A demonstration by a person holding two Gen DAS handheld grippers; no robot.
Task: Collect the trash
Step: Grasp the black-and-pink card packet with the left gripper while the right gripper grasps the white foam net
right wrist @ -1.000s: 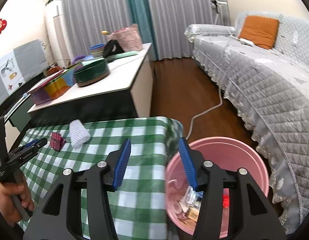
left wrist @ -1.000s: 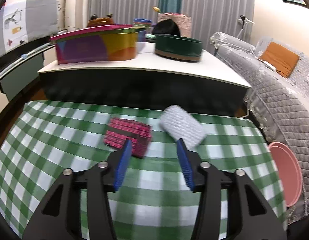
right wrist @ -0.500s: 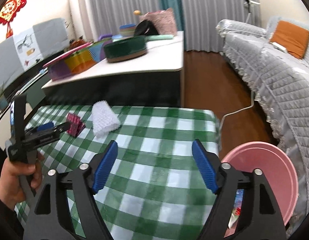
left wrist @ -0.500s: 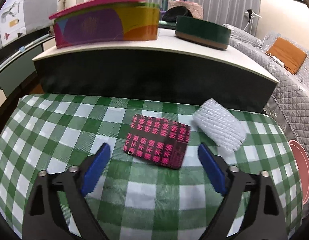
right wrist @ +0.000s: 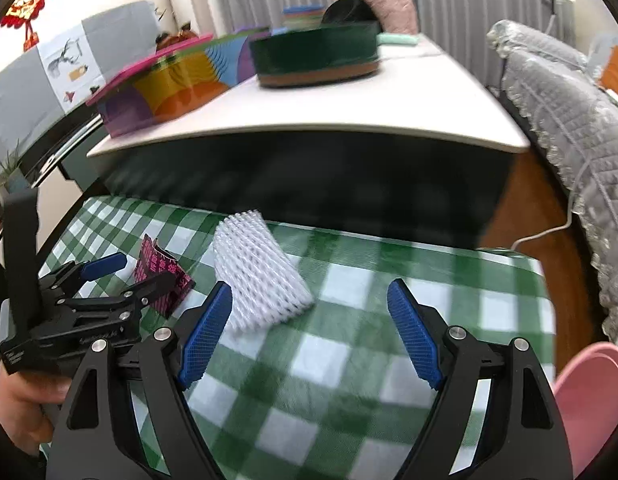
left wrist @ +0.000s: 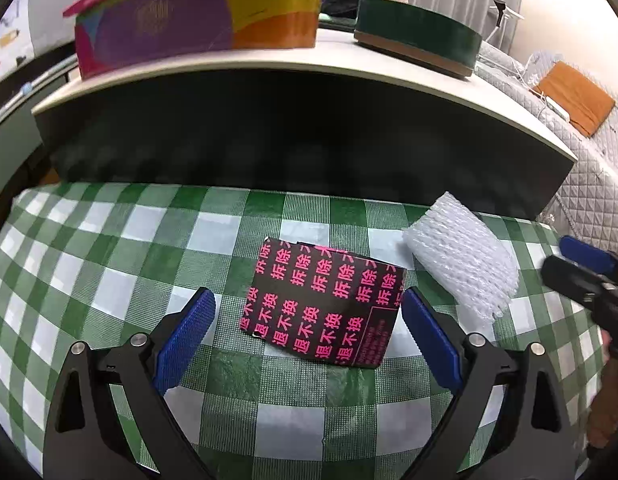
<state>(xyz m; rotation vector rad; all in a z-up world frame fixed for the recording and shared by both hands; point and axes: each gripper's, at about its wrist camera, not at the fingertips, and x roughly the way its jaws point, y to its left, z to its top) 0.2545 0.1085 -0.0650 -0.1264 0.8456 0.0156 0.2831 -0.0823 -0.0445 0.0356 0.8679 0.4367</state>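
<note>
A black wrapper with pink characters [left wrist: 323,306] lies flat on the green checked tablecloth [left wrist: 109,248]. My left gripper [left wrist: 307,338] is open, its blue pads either side of the wrapper's near edge. A white foam net sleeve [left wrist: 463,264] lies just right of the wrapper. In the right wrist view my right gripper [right wrist: 309,330] is open, just in front of the foam sleeve [right wrist: 259,272], with the wrapper [right wrist: 161,276] and the left gripper [right wrist: 129,272] to its left. A pink bin [right wrist: 593,396] shows at the lower right.
Behind the checked table stands a higher white-topped counter [left wrist: 349,68] with a colourful box [left wrist: 197,12] and a dark green round tin [left wrist: 417,36]. A grey quilted sofa [right wrist: 569,108] runs along the right. The right gripper's tip [left wrist: 585,268] enters the left wrist view at the right.
Both grippers opened wide and moved in over the table. The left closed in on the wrapper. The right swung away from the pink bin toward the foam sleeve.
</note>
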